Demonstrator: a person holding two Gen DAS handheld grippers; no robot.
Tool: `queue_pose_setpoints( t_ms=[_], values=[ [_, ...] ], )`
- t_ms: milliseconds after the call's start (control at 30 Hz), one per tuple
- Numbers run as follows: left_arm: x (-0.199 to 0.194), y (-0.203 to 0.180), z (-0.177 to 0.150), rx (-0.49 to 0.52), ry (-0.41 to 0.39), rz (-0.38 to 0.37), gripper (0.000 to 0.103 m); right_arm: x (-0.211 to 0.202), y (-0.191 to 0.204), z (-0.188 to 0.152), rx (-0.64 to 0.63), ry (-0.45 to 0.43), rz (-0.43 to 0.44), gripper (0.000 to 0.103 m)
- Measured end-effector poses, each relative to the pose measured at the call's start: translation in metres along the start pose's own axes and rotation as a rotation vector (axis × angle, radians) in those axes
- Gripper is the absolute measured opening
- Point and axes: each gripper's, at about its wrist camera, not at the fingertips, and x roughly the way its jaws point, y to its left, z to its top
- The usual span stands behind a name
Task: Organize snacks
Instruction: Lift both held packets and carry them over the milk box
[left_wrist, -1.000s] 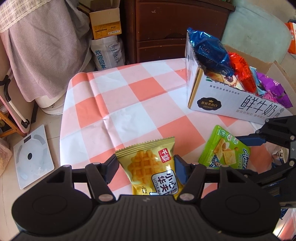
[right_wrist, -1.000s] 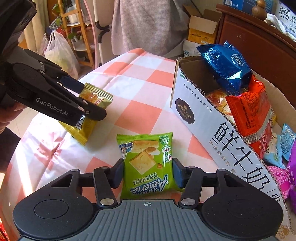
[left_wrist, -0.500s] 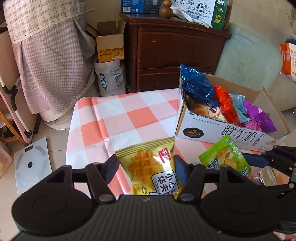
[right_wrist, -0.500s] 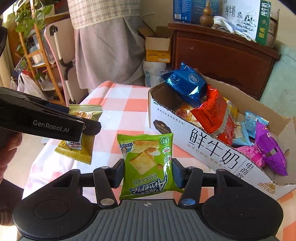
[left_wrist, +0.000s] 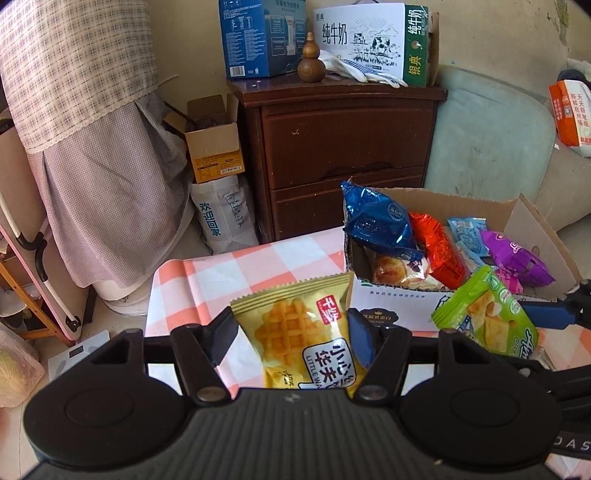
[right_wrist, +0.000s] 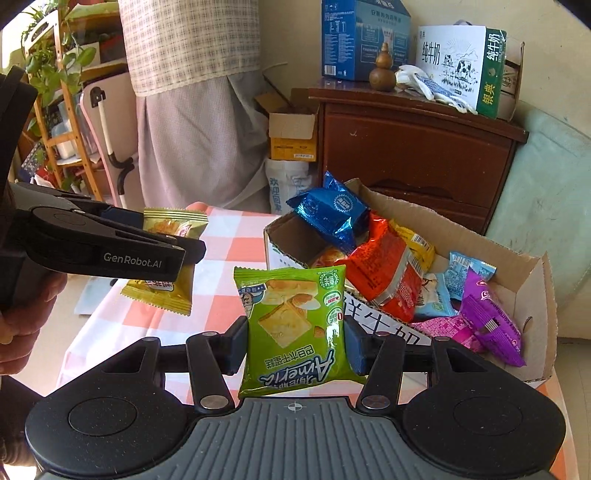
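My left gripper (left_wrist: 291, 334) is shut on a yellow waffle snack pack (left_wrist: 299, 332), held in the air above the checked table (left_wrist: 236, 269). From the right wrist view the same yellow waffle snack pack (right_wrist: 162, 291) hangs from the left gripper (right_wrist: 184, 243) at the left. My right gripper (right_wrist: 295, 345) is shut on a green cracker pack (right_wrist: 295, 325), and that green cracker pack (left_wrist: 487, 314) shows at the right of the left wrist view. Both packs hang in front of the open cardboard snack box (right_wrist: 535, 280), the same snack box (left_wrist: 391, 314) that the left wrist view shows half full.
Inside the box lie a blue pack (right_wrist: 332, 210), a red pack (right_wrist: 384, 269), purple packs (right_wrist: 487, 317) and several others. A dark wooden cabinet (left_wrist: 343, 155) stands behind the table, a covered appliance (left_wrist: 96, 177) at the left, a pale sofa cushion (left_wrist: 487, 144) at the right. A hand (right_wrist: 26, 314) holds the left gripper.
Both grippers have risen with their packs and tilted up, so the box now sits lower in view and the cabinet top shows. The grips are unchanged.
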Motion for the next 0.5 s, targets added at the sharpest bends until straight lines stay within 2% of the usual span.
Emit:
queue_pose_setpoints(
  t_ms=[233, 500],
  values=[
    [-0.001, -0.016, 0.016, 0.024, -0.073, 0.007, 0.062, -0.016, -0.030, 0.009, 0.058, -0.063, -0.056, 0.052],
    [0.002, -0.028, 0.033, 0.016, -0.119, -0.066, 0.062, -0.037, -0.075, 0.017, 0.195, -0.157, -0.133, 0.052]
  ],
)
